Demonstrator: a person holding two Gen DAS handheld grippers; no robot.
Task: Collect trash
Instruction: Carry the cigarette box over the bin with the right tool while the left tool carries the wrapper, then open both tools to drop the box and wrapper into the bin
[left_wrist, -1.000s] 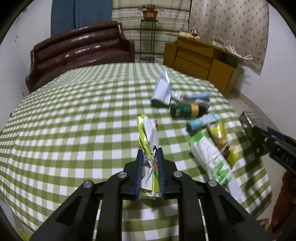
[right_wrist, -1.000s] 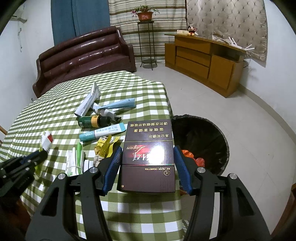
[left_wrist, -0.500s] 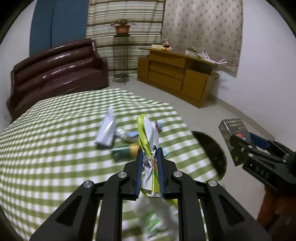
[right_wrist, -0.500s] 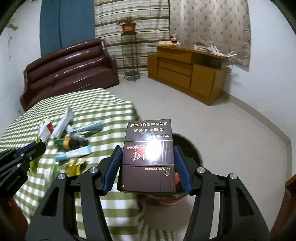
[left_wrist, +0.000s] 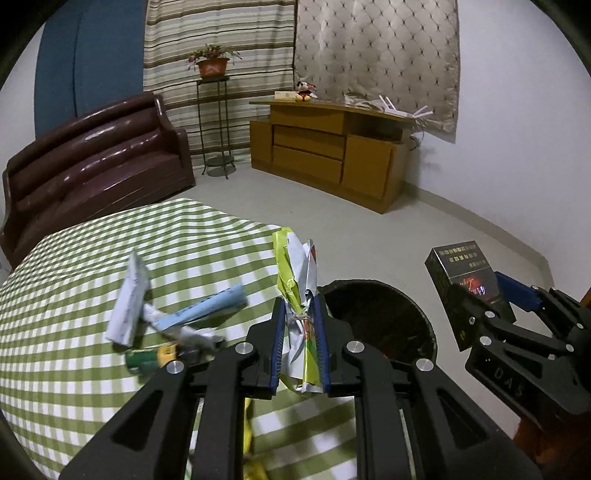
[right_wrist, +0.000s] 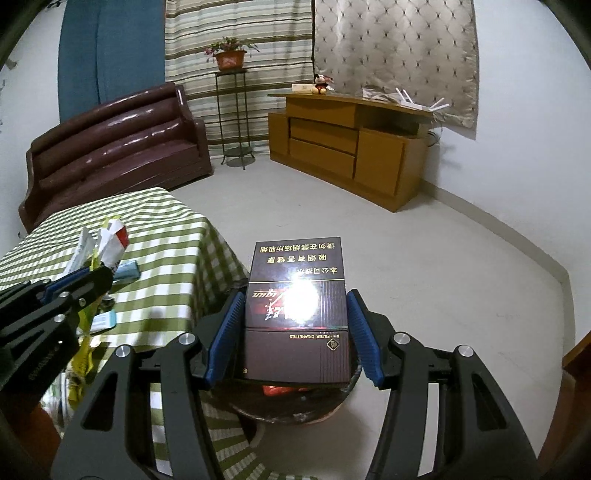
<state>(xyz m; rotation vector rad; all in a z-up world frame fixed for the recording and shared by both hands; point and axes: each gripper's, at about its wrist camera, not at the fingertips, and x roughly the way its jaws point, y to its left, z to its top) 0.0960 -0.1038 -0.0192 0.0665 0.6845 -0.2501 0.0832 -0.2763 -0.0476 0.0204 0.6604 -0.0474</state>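
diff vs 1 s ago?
Both hand-held grippers swung off the table toward the black bin; the right hand-held gripper now holds the cigarette box over it. Unchanged: the left hand-held gripper stays shut on the crumpled wrapper; nothing dropped.

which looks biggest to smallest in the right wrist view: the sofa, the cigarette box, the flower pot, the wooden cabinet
1. sofa and wooden cabinet: near alike, not ranked
2. cigarette box: looks large only through nearness to the camera
3. flower pot: smallest
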